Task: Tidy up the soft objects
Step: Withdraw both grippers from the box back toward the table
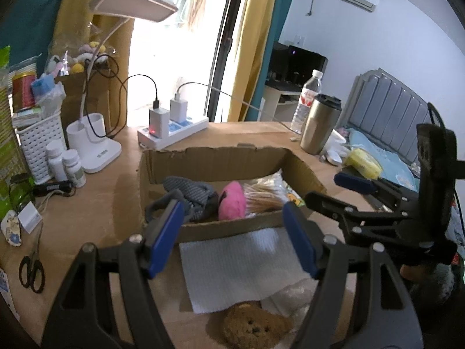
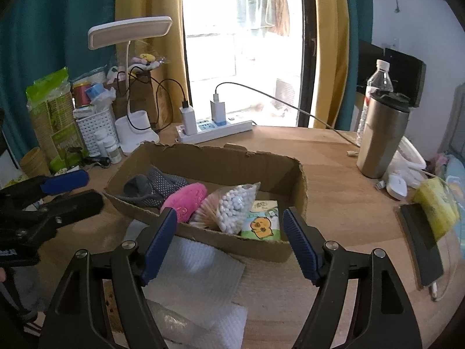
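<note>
Our left gripper (image 1: 232,238) wide open, holding nothing | our right gripper (image 2: 229,244) too | white cloth (image 1: 241,267) lies flat under left jaws, nearer left | box (image 1: 215,157) just behind it

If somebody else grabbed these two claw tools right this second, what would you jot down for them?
Left gripper: jaws open, holding nothing, above the white cloth.
Right gripper: jaws open, holding nothing, near the cardboard box.
Done: the box already holds the grey sock, pink plush, bag of cotton swabs and tissue pack.
Left: the white cloth, the clear bag beside it and the brown teddy lie on the table in front of the box.
</note>
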